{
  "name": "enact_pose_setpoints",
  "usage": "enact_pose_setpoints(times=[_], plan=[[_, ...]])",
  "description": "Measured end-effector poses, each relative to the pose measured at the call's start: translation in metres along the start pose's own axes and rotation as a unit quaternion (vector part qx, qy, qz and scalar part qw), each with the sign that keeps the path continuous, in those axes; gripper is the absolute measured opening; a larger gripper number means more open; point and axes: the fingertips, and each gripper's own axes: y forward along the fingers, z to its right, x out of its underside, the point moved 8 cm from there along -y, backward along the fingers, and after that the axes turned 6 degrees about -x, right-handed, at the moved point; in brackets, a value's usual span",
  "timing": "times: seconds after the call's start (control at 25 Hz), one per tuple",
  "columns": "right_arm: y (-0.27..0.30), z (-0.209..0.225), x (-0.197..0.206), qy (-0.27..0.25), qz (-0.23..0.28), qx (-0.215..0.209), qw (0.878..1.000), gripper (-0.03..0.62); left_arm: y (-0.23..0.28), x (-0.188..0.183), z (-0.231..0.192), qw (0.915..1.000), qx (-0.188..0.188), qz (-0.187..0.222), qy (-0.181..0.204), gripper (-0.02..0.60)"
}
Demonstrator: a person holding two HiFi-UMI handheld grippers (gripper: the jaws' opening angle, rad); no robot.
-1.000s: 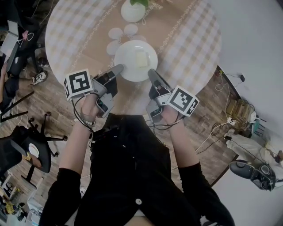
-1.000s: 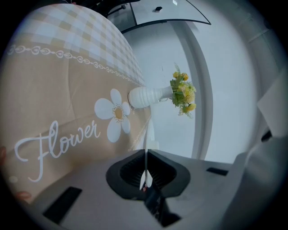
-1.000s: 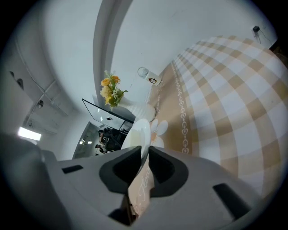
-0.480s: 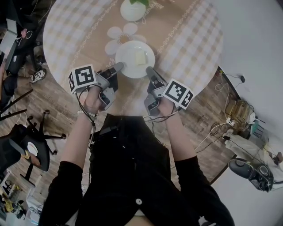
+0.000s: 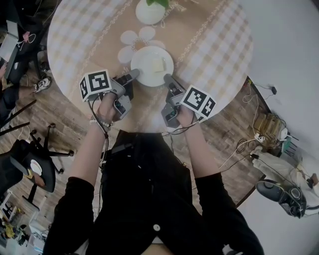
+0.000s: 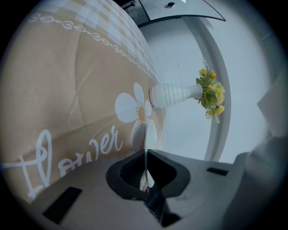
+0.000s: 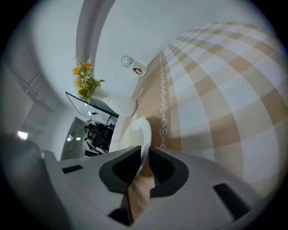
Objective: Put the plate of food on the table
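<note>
A white plate (image 5: 147, 67) with a pale yellow piece of food (image 5: 158, 64) hangs low over the round table (image 5: 214, 45), beside a printed daisy (image 5: 132, 40). I cannot tell whether it touches the cloth. My left gripper (image 5: 134, 74) is shut on the plate's near-left rim, and my right gripper (image 5: 167, 78) on its near-right rim. In the left gripper view the rim is a thin white edge (image 6: 146, 159) pinched between the jaws of that gripper (image 6: 146, 155). In the right gripper view the plate (image 7: 140, 132) rises from the closed jaws of that gripper (image 7: 145, 155).
A white ribbed vase (image 5: 149, 11) with yellow flowers (image 6: 210, 92) stands on the table beyond the plate. The cloth is beige-and-white check with a tan middle strip. Chairs (image 5: 30, 159) and cables (image 5: 259, 139) lie on the wooden floor around the table.
Both grippers have carried the plate forward and down toward the cloth. The printed daisy, partly covered by the plate before, now shows beside it.
</note>
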Motion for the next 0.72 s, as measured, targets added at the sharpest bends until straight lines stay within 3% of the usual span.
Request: enact_pose_setpoints(times=[0.52, 0.72], plan=[[0.01, 0.004, -0.001, -0.026, -0.028, 0.046, 0.998, 0.043, 0.009, -0.005, -0.011, 0.9997, -0.024, -0.005, -0.001, 0.011], [0.013, 0.001, 0.001, -0.067, -0.047, 0.072, 0.994, 0.052, 0.009, -0.006, -0.014, 0.999, -0.042, -0.005, 0.016, 0.012]])
